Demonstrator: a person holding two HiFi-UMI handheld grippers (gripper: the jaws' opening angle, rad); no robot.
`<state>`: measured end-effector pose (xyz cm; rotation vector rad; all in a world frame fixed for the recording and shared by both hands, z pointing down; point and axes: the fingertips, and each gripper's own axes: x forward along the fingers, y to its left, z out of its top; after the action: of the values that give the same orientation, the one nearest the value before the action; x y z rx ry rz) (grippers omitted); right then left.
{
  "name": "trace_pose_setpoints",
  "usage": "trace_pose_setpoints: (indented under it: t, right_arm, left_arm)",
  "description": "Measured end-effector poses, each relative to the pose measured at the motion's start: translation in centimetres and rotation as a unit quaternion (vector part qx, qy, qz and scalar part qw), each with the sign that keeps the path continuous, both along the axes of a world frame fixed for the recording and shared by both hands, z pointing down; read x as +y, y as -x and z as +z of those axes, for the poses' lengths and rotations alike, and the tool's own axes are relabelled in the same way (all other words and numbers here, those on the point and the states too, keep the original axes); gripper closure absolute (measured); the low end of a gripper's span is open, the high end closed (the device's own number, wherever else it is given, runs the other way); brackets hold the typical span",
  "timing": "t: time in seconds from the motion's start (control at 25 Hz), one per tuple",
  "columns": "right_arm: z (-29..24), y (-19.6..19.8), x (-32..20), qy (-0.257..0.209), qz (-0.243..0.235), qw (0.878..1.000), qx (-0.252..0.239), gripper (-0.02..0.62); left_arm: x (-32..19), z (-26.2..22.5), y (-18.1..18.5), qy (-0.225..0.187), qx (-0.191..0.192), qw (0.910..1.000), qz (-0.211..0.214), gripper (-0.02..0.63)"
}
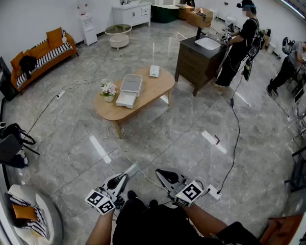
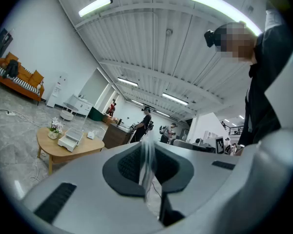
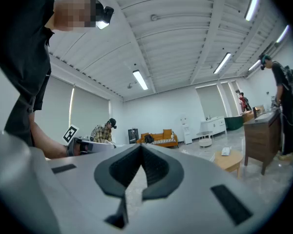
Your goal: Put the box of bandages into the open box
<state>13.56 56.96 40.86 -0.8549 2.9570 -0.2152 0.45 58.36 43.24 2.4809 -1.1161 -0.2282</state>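
The small white box of bandages lies on the far end of the oval wooden table, several steps ahead of me. Near it the open white box sits with its lid up, beside a little pot of flowers. Both grippers are held low by my body, far from the table. My left gripper is shut and holds nothing; its jaws meet tip to tip in the left gripper view, which shows the open box far off. My right gripper is likewise shut and holds nothing.
A dark cabinet with a sink stands right of the table, a person working at it. An orange sofa lines the left wall. Cables and a power strip lie on the grey floor near my feet.
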Motion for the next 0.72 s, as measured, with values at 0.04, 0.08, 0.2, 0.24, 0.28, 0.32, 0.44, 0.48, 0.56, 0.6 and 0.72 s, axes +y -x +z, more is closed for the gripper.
trace_pose_setpoints:
  t: [0.04, 0.08, 0.2, 0.24, 0.28, 0.32, 0.44, 0.48, 0.56, 0.6, 0.72]
  right_arm:
    - [-0.1, -0.1, -0.1, 0.0, 0.001, 1.0, -0.001, 0.584]
    - [-0.1, -0.2, -0.1, -0.001, 0.003, 1.0, -0.002, 0.584]
    - [-0.1, -0.5, -0.2, 0.001, 0.006, 1.0, -0.006, 0.584]
    - [0.0, -0.6, -0.2, 0.003, 0.008, 1.0, -0.007, 0.584]
    - [0.0, -0.8, -0.2, 0.005, 0.01, 1.0, -0.007, 0.584]
    - [0.1, -1.0, -0.1, 0.007, 0.013, 1.0, -0.008, 0.584]
    - [0.3, -1.4, 0.1, 0.009, 0.019, 1.0, -0.008, 0.584]
    - [0.4, -1.5, 0.1, 0.009, 0.021, 1.0, -0.007, 0.584]
    - [0.5, -1.6, 0.1, 0.008, 0.023, 1.0, -0.004, 0.584]
    - [0.4, -1.7, 0.0, 0.007, 0.024, 1.0, -0.002, 0.584]
    - [-0.1, -1.6, -0.2, -0.002, 0.026, 1.0, -0.001, 0.584]
  left_arm:
    - [-0.1, 0.0, 0.0, 0.0, 0.0, 1.0, 0.001, 0.577]
    - [-0.1, 0.0, -0.1, 0.0, 0.001, 1.0, 0.002, 0.577]
    - [-0.3, 0.4, -0.1, 0.002, 0.005, 1.0, 0.004, 0.577]
    - [-0.3, 0.5, -0.2, 0.004, 0.006, 1.0, 0.004, 0.577]
    - [-0.3, 0.6, -0.2, 0.005, 0.006, 1.0, 0.005, 0.577]
    - [-0.3, 0.6, -0.3, 0.006, 0.008, 0.9999, 0.005, 0.577]
    - [-0.3, 0.5, -0.7, 0.008, 0.012, 0.9998, 0.01, 0.577]
    - [-0.3, 0.5, -0.8, 0.007, 0.013, 0.9998, 0.012, 0.577]
    - [-0.2, 0.5, -0.9, 0.006, 0.012, 0.9998, 0.015, 0.577]
    - [-0.2, 0.5, -1.0, 0.005, 0.012, 0.9998, 0.017, 0.577]
    - [-0.3, 0.4, -0.9, 0.005, 0.012, 0.9998, 0.016, 0.577]
